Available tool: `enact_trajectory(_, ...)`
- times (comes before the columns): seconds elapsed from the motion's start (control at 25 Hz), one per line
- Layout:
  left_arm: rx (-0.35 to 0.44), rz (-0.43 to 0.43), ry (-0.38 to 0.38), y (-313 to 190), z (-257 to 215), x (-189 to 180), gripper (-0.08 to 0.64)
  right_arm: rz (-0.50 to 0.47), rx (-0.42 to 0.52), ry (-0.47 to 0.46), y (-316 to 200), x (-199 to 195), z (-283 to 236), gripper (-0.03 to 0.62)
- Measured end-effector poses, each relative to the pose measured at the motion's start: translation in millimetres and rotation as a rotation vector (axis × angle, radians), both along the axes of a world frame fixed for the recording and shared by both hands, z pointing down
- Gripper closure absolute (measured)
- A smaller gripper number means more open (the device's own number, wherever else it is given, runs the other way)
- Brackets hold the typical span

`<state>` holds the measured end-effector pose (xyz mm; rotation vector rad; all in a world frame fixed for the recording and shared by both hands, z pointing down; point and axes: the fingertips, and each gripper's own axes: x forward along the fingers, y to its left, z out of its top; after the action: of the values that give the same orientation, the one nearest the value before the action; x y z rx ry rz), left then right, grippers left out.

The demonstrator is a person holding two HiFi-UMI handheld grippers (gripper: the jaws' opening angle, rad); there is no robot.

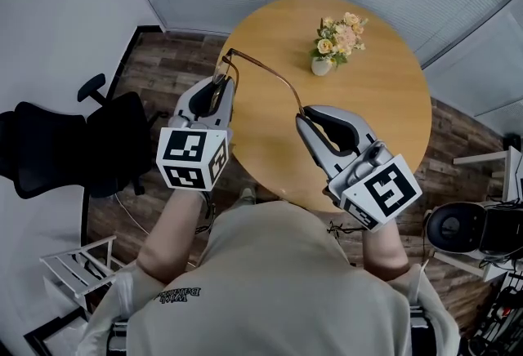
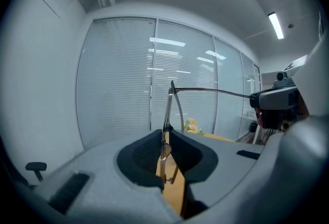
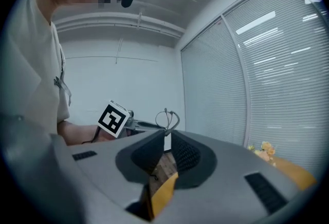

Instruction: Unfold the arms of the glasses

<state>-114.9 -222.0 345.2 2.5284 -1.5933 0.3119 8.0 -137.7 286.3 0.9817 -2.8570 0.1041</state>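
Note:
Thin wire-framed glasses point(image 1: 227, 60) are held in the air over the round wooden table point(image 1: 392, 101). My left gripper point(image 1: 222, 83) is shut on the front frame point(image 2: 164, 138), which stands edge-on between its pads. One temple arm point(image 1: 265, 73) is swung out to the right, and my right gripper point(image 1: 302, 113) is shut on its tip point(image 3: 166, 134). In the left gripper view that arm point(image 2: 211, 91) runs to the right gripper point(image 2: 275, 99). The right gripper view shows the lens loops point(image 3: 168, 116) and the left gripper's marker cube point(image 3: 112, 117).
A small white vase of flowers point(image 1: 336, 42) stands on the table's far side. A black office chair point(image 1: 69, 146) is at the left, a white rack point(image 1: 78, 269) at the lower left, and equipment point(image 1: 482, 228) at the right. Blinds point(image 2: 154, 79) line the far wall.

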Motion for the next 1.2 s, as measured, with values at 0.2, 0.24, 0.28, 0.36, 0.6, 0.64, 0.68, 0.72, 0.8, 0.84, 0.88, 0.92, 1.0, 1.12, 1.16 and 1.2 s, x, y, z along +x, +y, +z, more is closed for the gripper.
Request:
enact_trajectory(0.2, -0.008, -0.017, 0.058, 2.7, -2.3, -0.6, 0.502, -0.014, -0.029, -0.014, 4.0, 10.6, 5.2, 0.551)
enact_trajectory(0.24, -0.013, -0.023, 0.084, 3.0, -3.4, -2.4, 0.503, -0.015, -0.032, -0.012, 3.9, 12.8, 6.9, 0.551)
enact_trajectory(0.28, -0.018, -0.027, 0.106, 3.2, -4.6, -4.5, 0.503, -0.015, -0.038, -0.012, 3.3, 15.0, 9.0, 0.551)
enact_trajectory(0.36, -0.022, -0.032, 0.127, 3.7, -7.5, -8.0, 0.503, -0.006, -0.054, -0.017, -0.4, 19.5, 14.2, 0.551)
enact_trajectory(0.6, -0.018, -0.007, 0.143, 11.1, -16.1, -3.1, 0.503, -0.008, -0.06, -0.015, -17.5, 7.3, 21.5, 0.551)
enact_trajectory(0.64, -0.017, -0.002, 0.143, 12.6, -17.3, -1.7, 0.503, -0.015, -0.055, -0.018, -19.0, 2.6, 19.6, 0.551)
enact_trajectory(0.68, -0.015, 0.004, 0.143, 14.5, -18.6, -0.6, 0.503, -0.021, -0.049, -0.022, -19.7, -2.1, 17.5, 0.551)
enact_trajectory(0.72, -0.014, 0.01, 0.143, 16.7, -20.1, 0.4, 0.503, -0.027, -0.045, -0.024, -20.0, -6.5, 16.0, 0.551)
enact_trajectory(0.8, -0.011, 0.025, 0.146, 21.6, -23.1, 3.8, 0.503, -0.038, -0.041, -0.023, -21.6, -13.7, 16.6, 0.551)
enact_trajectory(0.84, -0.01, 0.035, 0.148, 24.0, -24.4, 6.3, 0.503, -0.041, -0.042, -0.018, -23.3, -16.5, 18.6, 0.551)
enact_trajectory(0.88, -0.01, 0.047, 0.15, 26.7, -25.5, 9.1, 0.503, -0.043, -0.042, -0.011, -25.5, -19.1, 20.8, 0.551)
enact_trajectory(0.92, -0.011, 0.06, 0.153, 29.4, -26.4, 12.0, 0.503, -0.045, -0.042, -0.006, -27.7, -21.7, 22.4, 0.551)
enact_trajectory(1.0, -0.015, 0.084, 0.16, 34.5, -27.2, 17.0, 0.503, -0.057, -0.036, -0.002, -31.0, -27.9, 21.9, 0.551)
enact_trajectory(1.12, -0.021, 0.109, 0.169, 40.4, -27.8, 23.7, 0.503, -0.108, -0.014, -0.009, -30.1, -38.1, 12.8, 0.549)
enact_trajectory(1.16, -0.022, 0.115, 0.17, 42.1, -28.1, 25.8, 0.503, -0.128, -0.004, -0.011, -28.9, -41.4, 9.1, 0.551)
enact_trajectory(1.2, -0.023, 0.122, 0.17, 43.5, -28.5, 27.5, 0.503, -0.148, 0.007, -0.011, -27.6, -44.6, 5.8, 0.549)
